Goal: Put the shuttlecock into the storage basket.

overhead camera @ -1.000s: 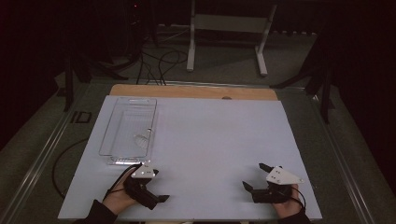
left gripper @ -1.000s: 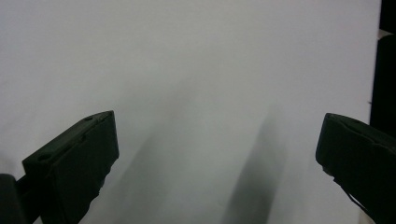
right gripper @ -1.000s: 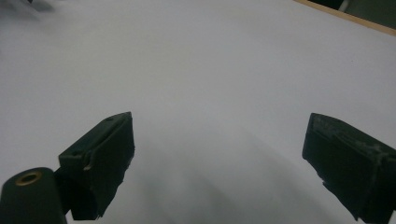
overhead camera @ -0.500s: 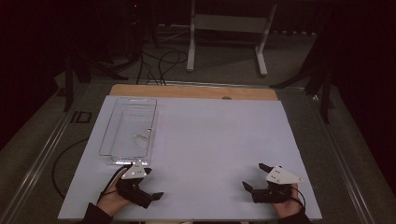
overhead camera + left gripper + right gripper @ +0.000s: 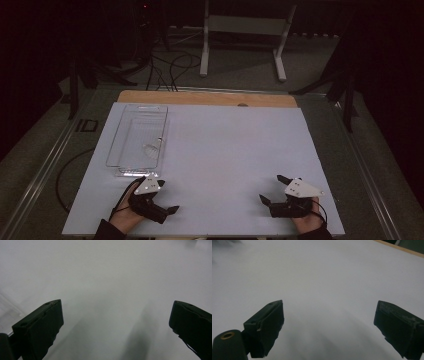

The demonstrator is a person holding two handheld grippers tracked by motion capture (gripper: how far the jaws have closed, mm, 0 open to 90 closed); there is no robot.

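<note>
— Where was the work standing, as you saw it from your station?

— Both claws rested low on the white desk [image 5: 235, 145], near its front edge. The left claw [image 5: 165, 212] had its jaws spread wide with nothing between them, and the right claw [image 5: 272, 192] was spread the same way, also with nothing in it. The clear tray [image 5: 116, 145] lay on the left part of the desk, just beyond the left claw but not touching it. Inside it, near the right wall, I could see a small transparent thing [image 5: 152, 147], too faint for me to say what it was.

— And what worried you?

— The tray was see-through and its near rim was hard to read against the white sheet. I judged that if I pushed the left claw forward too low, one jaw could hit that rim and slide the whole tray away. The small thing was close to the wall too, so a wide jaw could catch on the wall instead of closing around it.
</note>
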